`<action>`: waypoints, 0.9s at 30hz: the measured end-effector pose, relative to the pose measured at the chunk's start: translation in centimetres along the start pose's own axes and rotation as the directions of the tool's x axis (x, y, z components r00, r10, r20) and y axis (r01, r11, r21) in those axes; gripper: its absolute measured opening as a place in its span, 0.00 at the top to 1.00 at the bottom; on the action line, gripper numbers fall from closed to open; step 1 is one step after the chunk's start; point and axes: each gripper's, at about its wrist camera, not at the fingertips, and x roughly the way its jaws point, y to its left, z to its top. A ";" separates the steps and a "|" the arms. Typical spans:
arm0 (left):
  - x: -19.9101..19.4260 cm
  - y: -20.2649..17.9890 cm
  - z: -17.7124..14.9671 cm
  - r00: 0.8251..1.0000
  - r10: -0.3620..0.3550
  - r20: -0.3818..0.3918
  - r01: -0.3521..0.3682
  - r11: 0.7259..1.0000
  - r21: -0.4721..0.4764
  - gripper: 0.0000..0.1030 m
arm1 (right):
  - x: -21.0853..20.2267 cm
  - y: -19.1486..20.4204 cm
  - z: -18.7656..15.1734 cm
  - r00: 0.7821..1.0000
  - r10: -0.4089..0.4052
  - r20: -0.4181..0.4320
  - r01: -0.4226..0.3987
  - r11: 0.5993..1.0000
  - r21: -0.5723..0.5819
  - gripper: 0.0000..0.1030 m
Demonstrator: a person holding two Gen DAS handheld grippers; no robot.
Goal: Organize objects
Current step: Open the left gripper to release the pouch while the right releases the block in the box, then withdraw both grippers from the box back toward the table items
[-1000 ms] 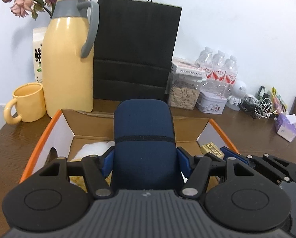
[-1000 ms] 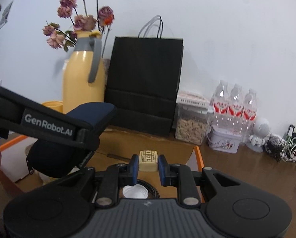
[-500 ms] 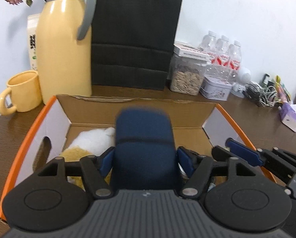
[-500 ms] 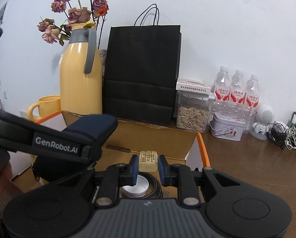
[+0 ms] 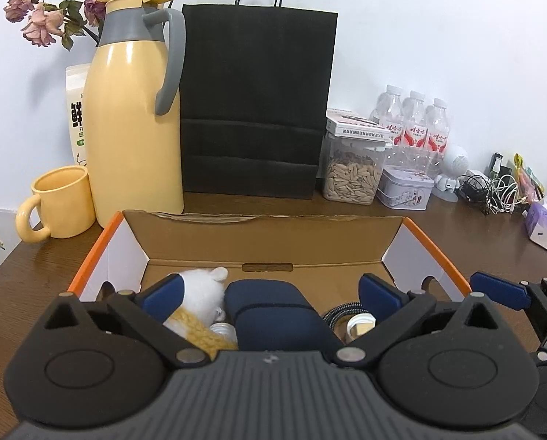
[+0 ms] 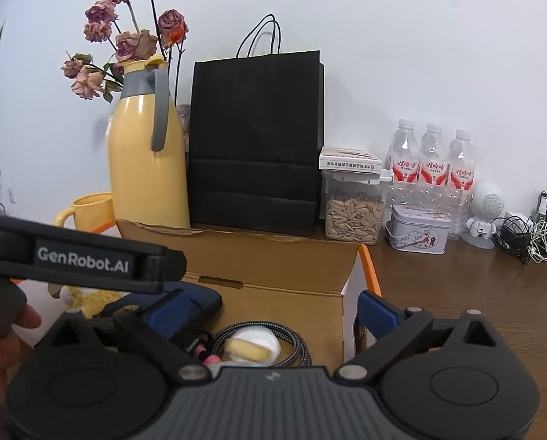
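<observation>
An open cardboard box with an orange rim sits in front of me. A navy pouch lies flat in it, between the pads of my left gripper, whose jaws are opening and do not touch it. Next to the pouch rests a white plush toy with a yellow scarf. My right gripper is opening too, with nothing in its grip. Below it a small yellow block lies on a white cap inside a coiled braided cable. The left gripper's body crosses the right wrist view.
Behind the box stand a yellow thermos jug, a yellow mug, a black paper bag, a seed jar, a tin and water bottles. Tangled cables and a tissue pack lie at the right.
Both grippers went from shut to open. The navy pouch dropped from upright in the left jaws to flat in the box. The yellow block fell from the right jaws onto the white cap.
</observation>
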 end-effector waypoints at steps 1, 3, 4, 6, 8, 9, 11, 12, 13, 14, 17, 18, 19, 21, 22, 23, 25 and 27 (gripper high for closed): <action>-0.1 0.0 0.0 1.000 0.000 0.004 0.000 1.000 0.001 0.00 | 0.0 0.0 0.0 1.000 -0.001 0.000 0.001 1.000 0.001 0.04; -0.5 -0.1 0.1 1.000 -0.001 0.014 0.001 1.000 0.003 0.00 | -0.2 0.0 0.1 1.000 -0.007 0.001 0.007 1.000 0.003 0.04; -0.8 -0.1 0.2 1.000 -0.002 0.023 0.002 1.000 0.005 0.00 | -0.3 0.0 0.1 1.000 -0.008 0.002 0.008 1.000 0.003 0.03; -1.6 -0.2 0.4 0.999 0.003 0.043 -0.003 1.000 0.009 0.00 | -0.7 0.1 0.3 1.000 -0.007 0.006 0.007 1.000 0.001 0.03; -2.5 -0.2 0.6 0.998 0.007 0.059 -0.008 1.000 0.015 0.00 | -1.2 0.3 0.6 1.000 -0.005 0.013 0.005 1.000 -0.007 0.01; -3.1 -0.2 0.7 0.998 0.008 0.067 -0.010 1.000 0.019 0.00 | -1.5 0.5 0.7 1.000 -0.004 0.018 0.005 1.000 -0.013 0.00; -4.2 -0.1 0.9 0.996 0.015 0.083 -0.017 0.999 0.027 0.00 | -2.2 0.9 0.9 1.000 -0.003 0.028 0.004 1.000 -0.023 0.00; -4.8 -0.1 0.9 0.996 0.019 0.092 -0.022 0.999 0.031 0.00 | -2.7 1.1 1.1 0.999 -0.003 0.034 0.004 1.000 -0.027 0.00; -5.4 0.0 0.9 0.995 0.021 0.098 -0.024 0.999 0.034 0.00 | -3.2 1.3 1.2 0.999 -0.001 0.039 0.002 1.000 -0.031 0.00; -6.1 0.1 1.0 0.995 0.022 0.102 -0.026 0.999 0.036 0.00 | -3.7 1.4 1.2 0.999 0.000 0.044 0.002 0.999 -0.034 0.00; -8.3 0.4 1.0 0.993 0.025 0.116 -0.030 0.999 0.040 0.00 | -5.4 1.7 1.3 0.998 0.006 0.055 -0.004 0.999 -0.037 0.00; -9.1 0.5 0.8 0.992 0.024 0.121 -0.030 0.999 0.042 0.00 | -6.1 1.9 1.3 0.998 0.007 0.057 -0.005 0.999 -0.040 0.00; -9.9 0.6 0.7 0.992 0.023 0.126 -0.028 0.999 0.043 0.00 | -6.7 2.0 1.3 0.998 0.008 0.059 -0.005 0.999 -0.043 0.00; -11.5 0.9 0.2 0.991 0.015 0.132 -0.022 0.999 0.048 0.00 | -8.1 2.3 1.1 0.998 0.009 0.065 -0.006 0.999 -0.049 0.00; -12.3 1.1 0.0 0.991 0.012 0.136 -0.019 0.999 0.049 0.00 | -8.8 2.4 1.0 0.998 0.011 0.068 -0.007 0.999 -0.050 0.00; -13.1 1.3 -0.4 0.990 0.009 0.138 -0.016 0.999 0.050 0.00 | -9.4 2.5 0.9 0.998 0.013 0.069 -0.009 0.999 -0.052 0.00; -14.6 1.6 -1.1 0.991 0.010 0.136 -0.017 0.998 0.054 0.00 | -10.8 2.7 0.5 0.997 0.017 0.069 -0.013 0.998 -0.057 0.00; -16.0 2.0 -2.1 0.991 0.011 0.132 -0.019 0.998 0.061 0.00 | -12.3 3.1 0.0 0.997 0.018 0.069 -0.013 0.998 -0.066 0.00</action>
